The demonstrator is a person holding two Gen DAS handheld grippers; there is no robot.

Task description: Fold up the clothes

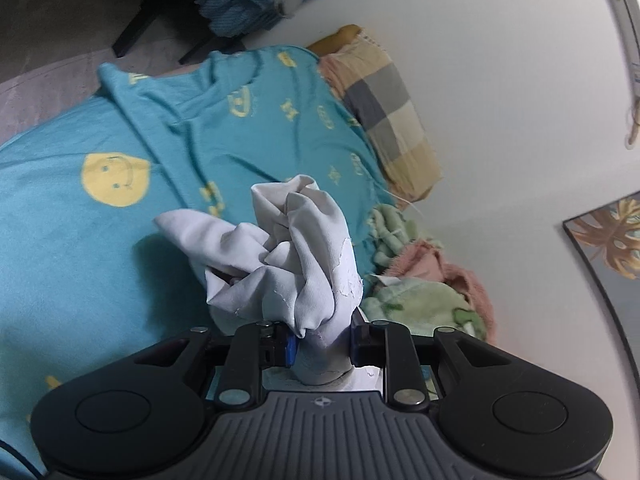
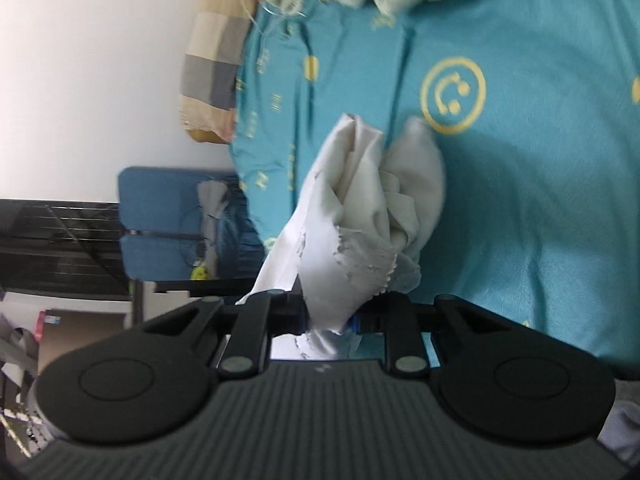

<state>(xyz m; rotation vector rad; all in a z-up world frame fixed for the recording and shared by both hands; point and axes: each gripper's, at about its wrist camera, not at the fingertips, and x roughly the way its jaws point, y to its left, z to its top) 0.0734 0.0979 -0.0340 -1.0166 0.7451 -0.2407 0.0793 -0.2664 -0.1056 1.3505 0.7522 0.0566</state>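
**White cloth bunched in both grippers above the bed**

We note the white cloth (image 1: 288, 248) crumpled and lifted clear of the blue bedsheet (image 1: 80, 260). Its bulk stands forward of each gripper, along the fingers. Our left gripper (image 1: 322, 344) is clamped on one bunched end; our right gripper (image 2: 332, 314) is clamped on another. Neither hand is nearer. We judge the ends must be drawn apart to spread it. A green blanket (image 1: 424, 300) lies beside.

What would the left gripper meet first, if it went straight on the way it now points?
Probably the bunched white garment that the left gripper itself holds, which fills the line ahead. Behind it lies the teal bedsheet; how far behind is unclear.
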